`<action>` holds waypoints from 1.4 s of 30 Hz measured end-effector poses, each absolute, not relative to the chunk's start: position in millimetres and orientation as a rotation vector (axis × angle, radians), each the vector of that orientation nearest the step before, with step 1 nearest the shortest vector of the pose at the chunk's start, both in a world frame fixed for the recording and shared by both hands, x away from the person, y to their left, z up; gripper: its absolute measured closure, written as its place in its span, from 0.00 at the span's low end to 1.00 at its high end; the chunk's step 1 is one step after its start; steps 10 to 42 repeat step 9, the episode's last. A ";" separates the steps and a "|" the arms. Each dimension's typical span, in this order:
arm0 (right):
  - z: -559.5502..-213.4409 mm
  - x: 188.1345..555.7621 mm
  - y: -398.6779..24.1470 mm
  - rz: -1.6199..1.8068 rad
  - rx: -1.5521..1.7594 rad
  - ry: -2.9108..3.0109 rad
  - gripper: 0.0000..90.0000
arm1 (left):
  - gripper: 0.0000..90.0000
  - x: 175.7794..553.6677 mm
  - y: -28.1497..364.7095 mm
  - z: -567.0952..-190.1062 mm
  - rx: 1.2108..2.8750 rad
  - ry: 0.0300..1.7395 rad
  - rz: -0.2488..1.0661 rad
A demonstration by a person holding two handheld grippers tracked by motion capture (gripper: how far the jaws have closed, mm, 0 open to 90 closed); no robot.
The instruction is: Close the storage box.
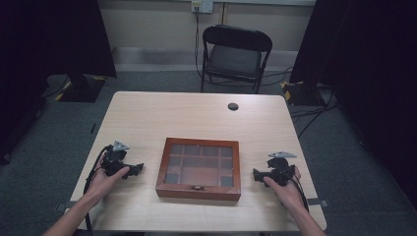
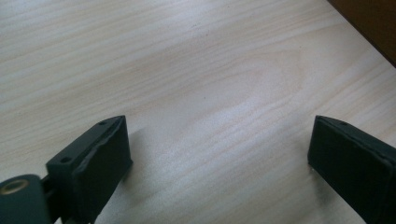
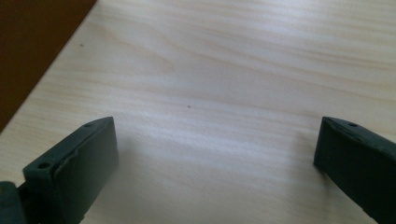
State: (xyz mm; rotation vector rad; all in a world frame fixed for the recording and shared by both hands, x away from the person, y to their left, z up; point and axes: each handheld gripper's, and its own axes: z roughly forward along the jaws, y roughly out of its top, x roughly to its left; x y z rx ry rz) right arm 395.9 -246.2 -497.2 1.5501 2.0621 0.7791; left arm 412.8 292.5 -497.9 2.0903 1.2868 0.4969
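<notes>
A brown wooden box with a glass lid over several compartments lies shut at the middle front of the light wooden table. A small latch shows on its near side. My left gripper rests on the table to the box's left, held by a hand, pointing toward the box. My right gripper rests to the box's right, also aimed at it. In the left gripper view the left gripper stands open over bare wood, the box's edge at the top right. The right gripper is open too, box edge at top left.
A black folding chair stands beyond the table's far edge. A dark round cable hole sits near the far side of the tabletop. Dark curtains and stands flank the table, with cables on the grey floor at right.
</notes>
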 end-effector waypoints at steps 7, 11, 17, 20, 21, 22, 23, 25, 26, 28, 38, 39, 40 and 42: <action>-501.3 393.1 -246.5 0.830 1.534 2.015 0.00 | 0.00 412.8 294.9 -503.2 2.064 1.240 0.516; -501.3 393.0 -246.4 0.829 1.534 2.015 0.00 | 0.00 412.8 294.9 -503.2 2.064 1.240 0.516; -501.3 393.0 -246.4 0.829 1.534 2.015 0.00 | 0.00 412.8 294.9 -503.2 2.064 1.240 0.516; -501.3 393.0 -246.4 0.829 1.534 2.015 0.00 | 0.00 412.8 294.9 -503.2 2.064 1.240 0.516; -501.3 393.0 -246.4 0.829 1.534 2.015 0.00 | 0.00 412.8 294.9 -503.2 2.064 1.240 0.516; -501.3 393.0 -246.4 0.829 1.534 2.015 0.00 | 0.00 412.8 294.9 -503.2 2.064 1.240 0.516; -501.3 393.0 -246.4 0.829 1.534 2.015 0.00 | 0.00 412.8 294.9 -503.2 2.064 1.240 0.516; -501.3 393.0 -246.4 0.829 1.534 2.015 0.00 | 0.00 412.8 294.9 -503.2 2.064 1.240 0.516; -501.3 393.0 -246.4 0.829 1.534 2.015 0.00 | 0.00 412.8 294.9 -503.2 2.064 1.240 0.516; -501.3 393.0 -246.4 0.829 1.534 2.015 0.00 | 0.00 412.8 294.9 -503.2 2.064 1.240 0.516; -501.3 393.0 -246.4 0.829 1.534 2.015 0.00 | 0.00 412.8 294.9 -503.2 2.064 1.240 0.516; -501.3 393.0 -246.4 0.829 1.534 2.015 0.00 | 0.00 412.8 294.9 -503.2 2.064 1.240 0.516; -501.3 393.0 -246.4 0.829 1.534 2.015 0.00 | 0.00 412.8 294.9 -503.2 2.064 1.240 0.516; -501.3 393.0 -246.4 0.829 1.534 2.015 0.00 | 0.00 412.8 294.9 -503.2 2.064 1.240 0.516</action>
